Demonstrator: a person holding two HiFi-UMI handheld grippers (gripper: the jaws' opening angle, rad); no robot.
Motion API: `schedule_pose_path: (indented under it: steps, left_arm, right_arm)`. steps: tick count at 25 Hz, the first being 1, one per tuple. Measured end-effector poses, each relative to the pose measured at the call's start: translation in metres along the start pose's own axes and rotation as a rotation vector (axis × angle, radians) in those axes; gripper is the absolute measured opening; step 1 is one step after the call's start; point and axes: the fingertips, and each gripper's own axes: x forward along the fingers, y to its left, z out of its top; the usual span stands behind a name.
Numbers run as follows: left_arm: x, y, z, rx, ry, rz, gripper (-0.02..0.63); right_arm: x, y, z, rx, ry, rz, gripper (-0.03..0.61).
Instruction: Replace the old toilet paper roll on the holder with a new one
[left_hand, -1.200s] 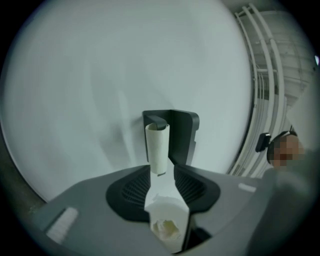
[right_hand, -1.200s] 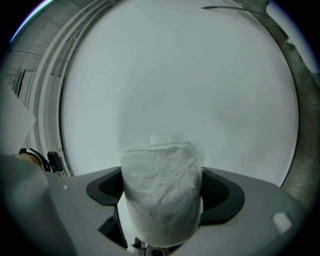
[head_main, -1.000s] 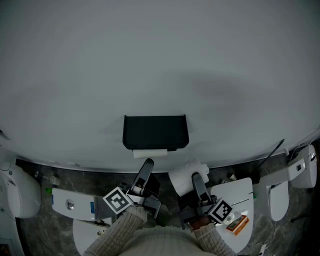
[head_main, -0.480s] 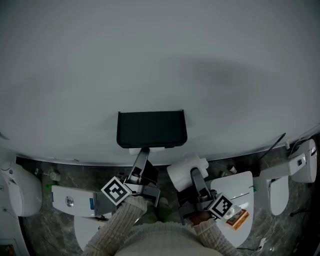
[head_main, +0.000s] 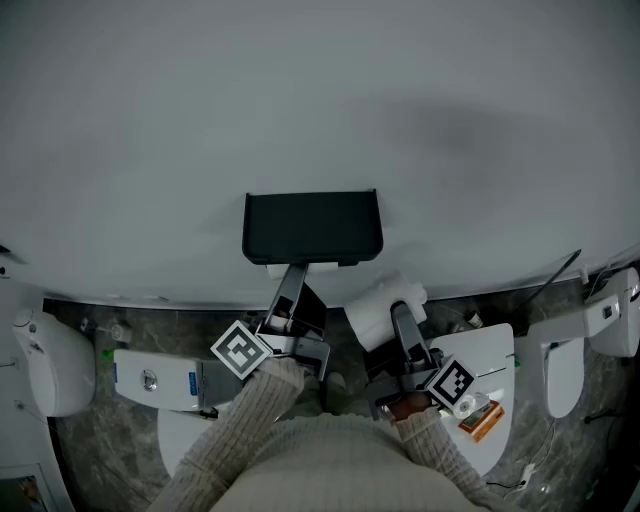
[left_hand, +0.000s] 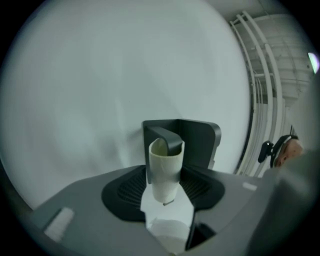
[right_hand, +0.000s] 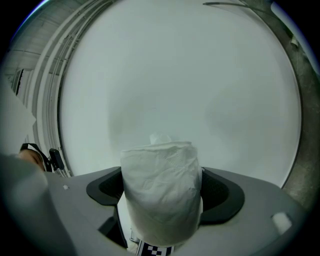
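Toilet roll (right_hand: 161, 190) in right tongs (right_hand: 164, 199), just beside black holder (head_main: 312, 228).

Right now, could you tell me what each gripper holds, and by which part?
Right gripper: full toilet paper roll, by its sides. Left gripper, jaws just closing, flanks the cardboard tube; grip unclear.

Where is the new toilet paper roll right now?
The new roll is clamped in the jaws of the right gripper, just right of centre in the head view, below and right of the black holder.
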Motion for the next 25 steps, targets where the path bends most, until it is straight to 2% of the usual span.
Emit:
schedule_pose_path:
  steps: [2,16,25]
  left_arm:
    - [0.0,-0.003,0.0,0.01,0.0,-0.006,0.184]
    - [0.0,-0.003,-0.004,0.003,0.054,-0.008,0.181]
    - [0.007,-0.004,-0.02,-0.033,0.126,-0.031,0.18]
  right_arm:
    - [0.002,0.001,0.001,0.0,0.0,0.006,0.444]
    - [0.004,0.008,0.003,-0.008,-0.019,0.041,0.445]
    - [0.0,0.013,0.008,-0.022,-0.066,0.048,0.445]
